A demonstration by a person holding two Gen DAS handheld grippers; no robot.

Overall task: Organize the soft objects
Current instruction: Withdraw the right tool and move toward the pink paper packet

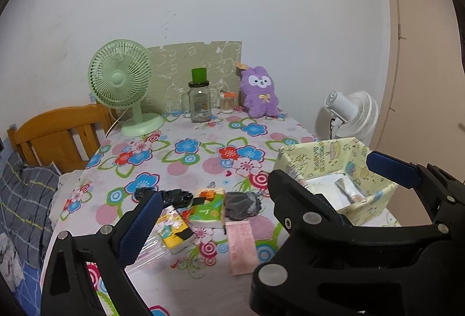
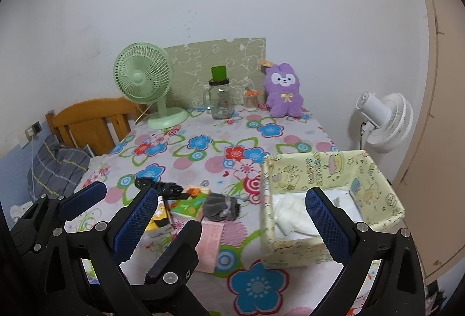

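Both grippers above near edge of table point(image 2: 290, 138), floral cloth. Left gripper point(image 1: 261, 185): fingers wide apart, nothing held. Right gripper point(image 2: 232, 205): fingers wide apart, empty too. In left view, right gripper's black frame sits just right of centre, blocking part of box point(image 1: 375, 199).

Ahead of left gripper, between its fingers:
- black bag point(image 1: 171, 195), crumpled, just beyond left finger
- yellow pack point(image 1: 174, 231), beside left finger, touching green pack point(image 1: 209, 208)
- grey cloth point(image 1: 242, 204), bunched, right of green pack
- pink pack point(image 1: 242, 246), flat, nearest of the pile, just below grey cloth
- clear plastic wrap point(image 1: 148, 253) under left finger, contents unreadable

Same pile in right view sits ahead-left, around right gripper's left finger: grey cloth point(image 2: 221, 207), pink pack point(image 2: 209, 243), green pack point(image 2: 189, 207).

Box point(image 2: 372, 176): yellow printed, open top, ahead-right of right gripper, its right finger over the opening. Inside: white cloth point(image 2: 293, 214), folded, left part; a small tube point(image 1: 348, 191) shows in left view. Box well apart from pile.

Far ahead, at wall: green fan point(image 2: 145, 83) left, jar point(image 2: 221, 101) with green lid centre, small orange-lid jar point(image 2: 251, 101) beside it, purple plush point(image 2: 283, 90) upright on right. White fan point(image 2: 386, 121) off table, far right. Bed frame point(image 2: 93, 124) and grey plaid bedding point(image 1: 26, 199) off to left.
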